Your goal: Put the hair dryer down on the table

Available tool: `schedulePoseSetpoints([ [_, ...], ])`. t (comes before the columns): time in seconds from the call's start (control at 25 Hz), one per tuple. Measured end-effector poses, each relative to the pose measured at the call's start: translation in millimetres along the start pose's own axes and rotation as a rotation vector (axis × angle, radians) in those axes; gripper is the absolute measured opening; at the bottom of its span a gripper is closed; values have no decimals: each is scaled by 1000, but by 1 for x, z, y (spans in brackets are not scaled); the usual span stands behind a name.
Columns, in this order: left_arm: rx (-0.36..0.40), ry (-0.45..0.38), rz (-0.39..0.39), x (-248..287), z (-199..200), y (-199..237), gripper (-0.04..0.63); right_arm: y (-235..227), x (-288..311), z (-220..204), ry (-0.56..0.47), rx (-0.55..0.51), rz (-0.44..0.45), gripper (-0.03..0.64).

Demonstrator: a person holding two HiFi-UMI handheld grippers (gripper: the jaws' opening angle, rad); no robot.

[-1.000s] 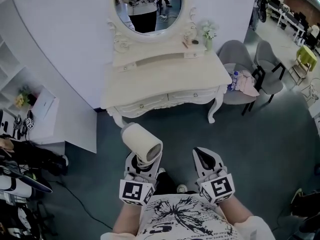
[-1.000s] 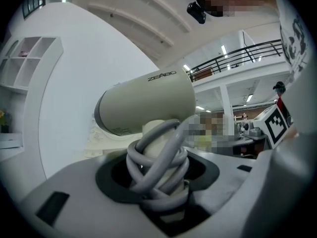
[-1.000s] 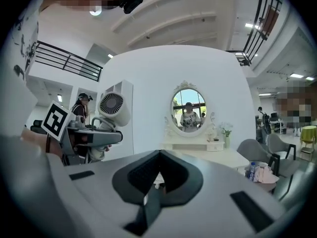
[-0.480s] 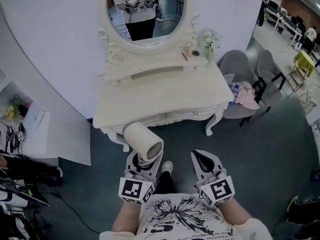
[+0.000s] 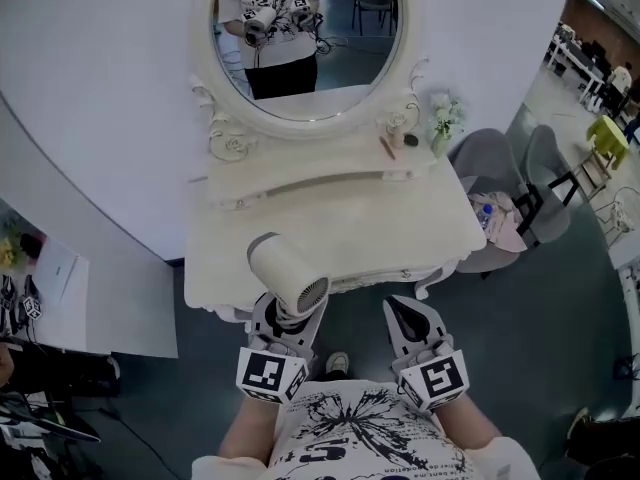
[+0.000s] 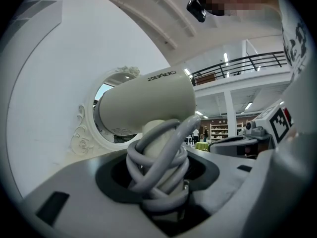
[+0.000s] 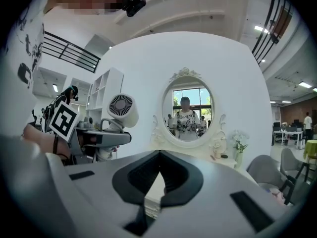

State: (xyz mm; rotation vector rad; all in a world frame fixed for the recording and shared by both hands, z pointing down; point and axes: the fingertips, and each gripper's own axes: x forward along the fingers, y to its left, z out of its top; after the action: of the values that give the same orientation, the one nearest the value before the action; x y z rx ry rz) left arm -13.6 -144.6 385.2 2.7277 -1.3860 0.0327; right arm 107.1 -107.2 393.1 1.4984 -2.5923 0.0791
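A cream hair dryer [image 5: 287, 272] stands upright in my left gripper [image 5: 283, 316], its barrel pointing away over the front edge of the white dressing table [image 5: 340, 223]. The left gripper view shows the jaws closed on the handle [image 6: 157, 155], which has its grey cord wound round it, below the barrel [image 6: 146, 104]. My right gripper [image 5: 399, 305] hovers beside it to the right, shut with nothing in it, its tips meeting [image 7: 159, 153]. The right gripper view catches the dryer [image 7: 122, 111] from behind, at the left.
An oval mirror [image 5: 305, 38] rises behind the table and reflects the person. Small items and a flower vase [image 5: 441, 128] sit on the table's back shelf. Grey chairs [image 5: 515, 203] stand to the right, a white shelf unit [image 5: 60, 278] to the left.
The person has stepped toward the dressing table. The dryer, once over the floor, now hangs over the table's front edge. Both grippers keep their grip and spacing.
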Motion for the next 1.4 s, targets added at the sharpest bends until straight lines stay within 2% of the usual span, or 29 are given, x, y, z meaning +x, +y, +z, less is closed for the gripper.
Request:
schedulePoseSetpoints([
  [0.24, 7, 14, 8, 35, 0, 42, 236, -19, 55, 5, -5, 15, -9, 12],
  [0.48, 17, 69, 39, 59, -13, 63, 236, -38, 95, 2, 11, 37, 27, 11],
  [0.72, 4, 131, 105, 92, -34, 85, 236, -66, 142, 3, 4, 52, 98, 11],
  [1.0, -43, 200, 186, 143, -57, 109, 236, -101, 200, -3, 50, 48, 219, 12],
  [1.24, -73, 322, 227, 174, -102, 122, 235, -130, 234, -36, 140, 64, 272, 11],
  [1.4, -91, 419, 235, 188, -143, 130, 236, -147, 249, -63, 191, 56, 265, 11],
])
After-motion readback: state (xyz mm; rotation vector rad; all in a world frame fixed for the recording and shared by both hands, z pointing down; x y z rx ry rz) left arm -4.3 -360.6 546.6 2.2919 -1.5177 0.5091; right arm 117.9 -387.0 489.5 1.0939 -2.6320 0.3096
